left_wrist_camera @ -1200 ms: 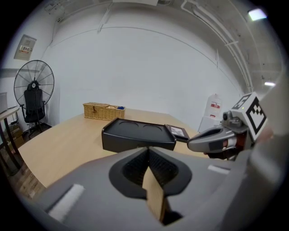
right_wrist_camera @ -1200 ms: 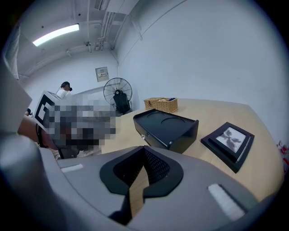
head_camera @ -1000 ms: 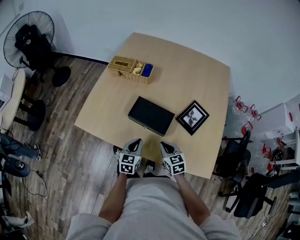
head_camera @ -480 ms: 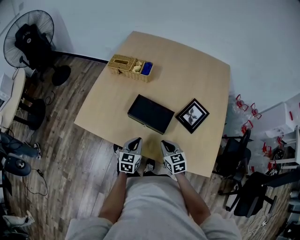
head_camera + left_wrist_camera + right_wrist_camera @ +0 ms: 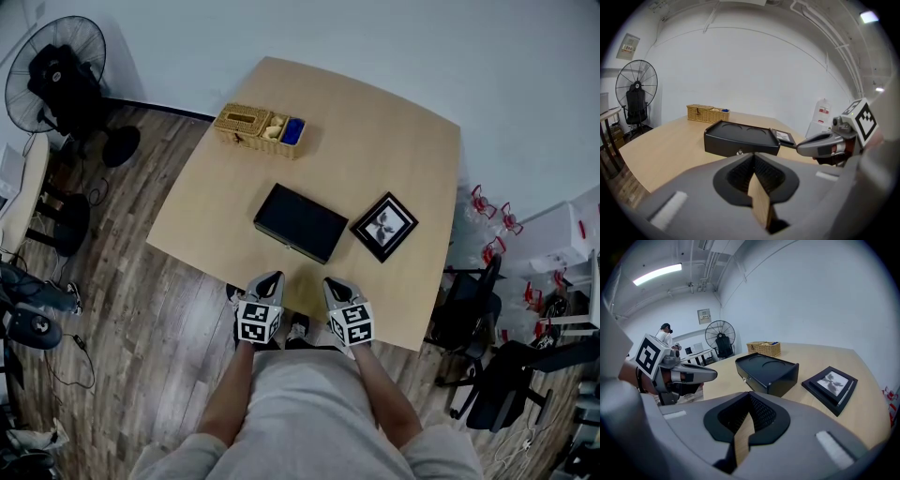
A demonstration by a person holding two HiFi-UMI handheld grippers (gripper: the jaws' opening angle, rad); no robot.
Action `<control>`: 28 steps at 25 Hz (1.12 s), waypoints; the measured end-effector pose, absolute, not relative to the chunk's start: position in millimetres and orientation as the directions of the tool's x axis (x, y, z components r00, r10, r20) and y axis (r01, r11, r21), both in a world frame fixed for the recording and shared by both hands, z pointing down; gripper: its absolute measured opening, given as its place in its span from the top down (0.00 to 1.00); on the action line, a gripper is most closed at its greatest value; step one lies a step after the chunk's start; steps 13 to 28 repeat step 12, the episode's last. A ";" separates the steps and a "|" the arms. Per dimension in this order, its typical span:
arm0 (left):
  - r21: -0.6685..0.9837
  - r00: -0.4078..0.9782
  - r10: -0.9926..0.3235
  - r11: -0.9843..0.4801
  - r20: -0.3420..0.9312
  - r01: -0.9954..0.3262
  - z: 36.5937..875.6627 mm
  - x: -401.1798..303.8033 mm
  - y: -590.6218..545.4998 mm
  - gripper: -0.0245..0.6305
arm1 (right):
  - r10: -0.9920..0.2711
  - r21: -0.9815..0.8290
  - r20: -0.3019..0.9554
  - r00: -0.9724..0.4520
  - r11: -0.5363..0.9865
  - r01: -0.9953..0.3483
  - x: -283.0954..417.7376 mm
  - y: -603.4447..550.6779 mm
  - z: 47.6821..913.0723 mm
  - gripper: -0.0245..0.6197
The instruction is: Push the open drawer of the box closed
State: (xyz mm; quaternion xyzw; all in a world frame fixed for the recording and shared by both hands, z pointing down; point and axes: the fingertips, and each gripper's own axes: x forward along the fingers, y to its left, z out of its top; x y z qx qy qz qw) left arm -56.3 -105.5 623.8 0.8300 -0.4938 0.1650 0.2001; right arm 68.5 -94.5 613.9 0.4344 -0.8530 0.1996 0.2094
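Jaws on my left gripper [image 5: 270, 279] are pressed together with nothing between them, and my right gripper [image 5: 336, 284] is the same: pads meeting, empty. I have the two side by side over the near edge of the table [image 5: 375, 141], a gap between them, tips pointing toward the far side.

Straight ahead of the pair, apart from both, lies the black box [image 5: 300, 223]. It sits flat near the middle of the table and is turned at an angle, so its long front face looks back toward me and a little to the left. A small metal knob [image 5: 739, 152] shows at the middle of that face in the left gripper view. From these views I cannot tell how far the drawer stands out of the box.

Just beside the box on its right lies a black picture frame [image 5: 384, 228], flat and turned like a diamond. Well apart, toward the far left corner, stands a wicker basket [image 5: 261, 127]. Off the table, on the far left of the wooden floor, stands a fan [image 5: 56, 70].
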 end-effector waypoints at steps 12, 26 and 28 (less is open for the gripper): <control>0.165 0.464 -0.748 -0.442 0.474 -0.882 623.9 -49.6 -110.0 0.88 | -0.665 -0.159 0.531 -0.525 0.530 -0.833 73.8 -98.3 614.7 0.96; 0.165 0.464 -0.748 -0.442 0.474 -0.882 623.9 -49.6 -110.0 0.88 | -0.665 -0.159 0.531 -0.525 0.530 -0.833 73.8 -98.3 614.7 0.96; 0.165 0.464 -0.748 -0.442 0.474 -0.882 623.9 -49.6 -110.0 0.88 | -0.665 -0.159 0.531 -0.525 0.530 -0.833 73.8 -98.3 614.7 0.96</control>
